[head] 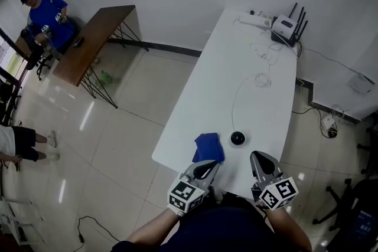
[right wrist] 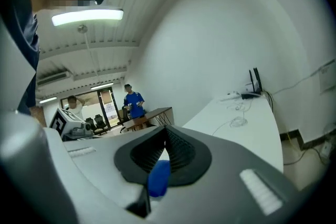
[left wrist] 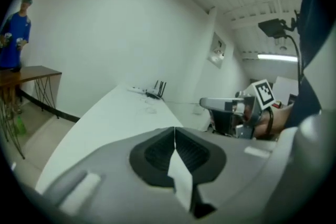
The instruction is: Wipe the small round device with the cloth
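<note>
The small round black device [head: 237,138] sits near the front end of the long white table [head: 248,68], with a thin white cable running off it. A crumpled blue cloth [head: 208,147] lies just to its left, touching nothing. My left gripper [head: 207,167] hovers at the table's near edge, right behind the cloth, its jaws shut [left wrist: 174,139] and empty. My right gripper [head: 261,157] is to the right of the device, jaws shut [right wrist: 165,139]. A blue patch [right wrist: 159,178] shows through the gap behind its pads; I cannot tell what it is.
At the table's far end stand a router [head: 287,26] and a power strip [head: 251,19], with loose white cables [head: 263,79] nearby. A brown table [head: 94,41] and a person in blue [head: 46,18] are at the far left. Office chairs [head: 360,203] stand at the right.
</note>
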Tool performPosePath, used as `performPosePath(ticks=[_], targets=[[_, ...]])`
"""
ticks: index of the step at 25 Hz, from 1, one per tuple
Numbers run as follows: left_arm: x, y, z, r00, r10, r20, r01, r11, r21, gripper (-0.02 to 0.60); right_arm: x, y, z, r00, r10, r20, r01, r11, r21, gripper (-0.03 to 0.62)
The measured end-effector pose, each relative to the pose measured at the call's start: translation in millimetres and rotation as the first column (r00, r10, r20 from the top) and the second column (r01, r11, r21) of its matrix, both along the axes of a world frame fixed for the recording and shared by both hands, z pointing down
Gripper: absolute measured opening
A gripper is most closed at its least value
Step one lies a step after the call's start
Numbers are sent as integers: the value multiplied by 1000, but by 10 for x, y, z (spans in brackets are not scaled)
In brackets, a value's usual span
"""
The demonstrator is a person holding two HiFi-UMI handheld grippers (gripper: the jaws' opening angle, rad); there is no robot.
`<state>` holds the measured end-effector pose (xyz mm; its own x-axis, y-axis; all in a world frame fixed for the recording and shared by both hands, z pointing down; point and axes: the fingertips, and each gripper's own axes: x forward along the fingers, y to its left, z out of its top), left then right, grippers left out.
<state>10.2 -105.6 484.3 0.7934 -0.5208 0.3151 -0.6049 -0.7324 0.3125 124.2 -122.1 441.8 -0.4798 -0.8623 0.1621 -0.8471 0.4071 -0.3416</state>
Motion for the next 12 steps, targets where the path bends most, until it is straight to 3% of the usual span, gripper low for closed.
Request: performPosePath(ticks=[3,7,12], targets=[[168,87,-52,999,37,18,-38,997,67,5,-42,18,-120,998,-8,-62,11,999,53,12],[290,170,-107,994,103,18,-104,991,84,5,-56,9,-248,992,13,-129,0,995,100,12],[157,163,-82,993,119,-2,-118,989,88,5,-176,17,-210,984,41,-175,-21,993,115,12]])
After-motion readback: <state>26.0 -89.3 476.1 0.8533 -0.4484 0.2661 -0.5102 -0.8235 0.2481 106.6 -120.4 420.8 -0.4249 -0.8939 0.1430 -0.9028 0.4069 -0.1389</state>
